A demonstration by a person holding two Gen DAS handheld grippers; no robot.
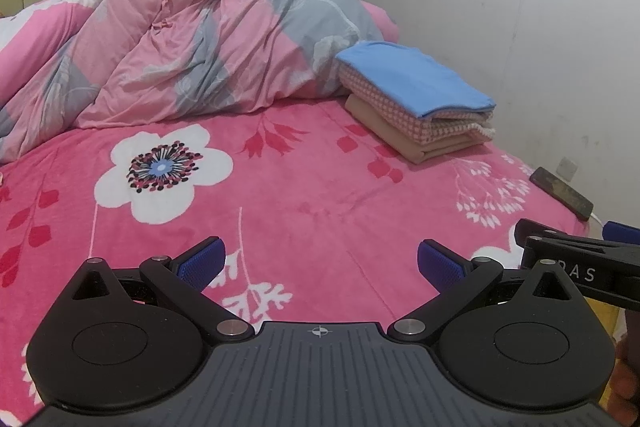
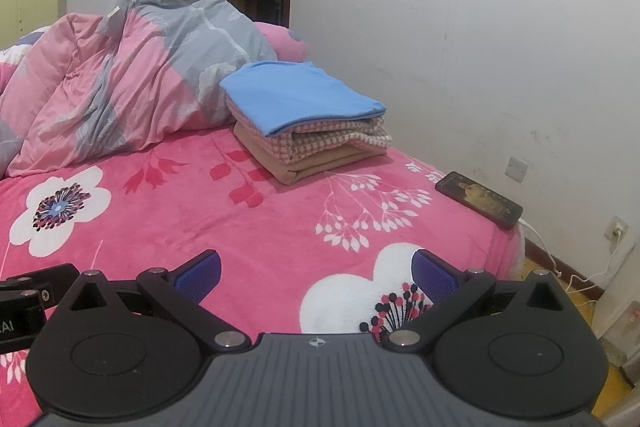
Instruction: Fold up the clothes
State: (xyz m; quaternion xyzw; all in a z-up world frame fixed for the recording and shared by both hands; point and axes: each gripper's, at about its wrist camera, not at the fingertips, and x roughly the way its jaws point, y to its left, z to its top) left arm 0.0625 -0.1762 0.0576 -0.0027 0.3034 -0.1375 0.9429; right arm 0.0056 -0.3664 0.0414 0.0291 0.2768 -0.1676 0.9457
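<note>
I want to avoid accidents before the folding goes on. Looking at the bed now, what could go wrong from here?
1. The phone lies at the bed's edge with its cable hanging to the floor; a cloth swept past could drag it off.
2. The folded stack sits near the crumpled quilt; pulling the quilt may topple it.
3. Both tongs, left and right, are open and empty, close side by side; they might bump each other.
</note>
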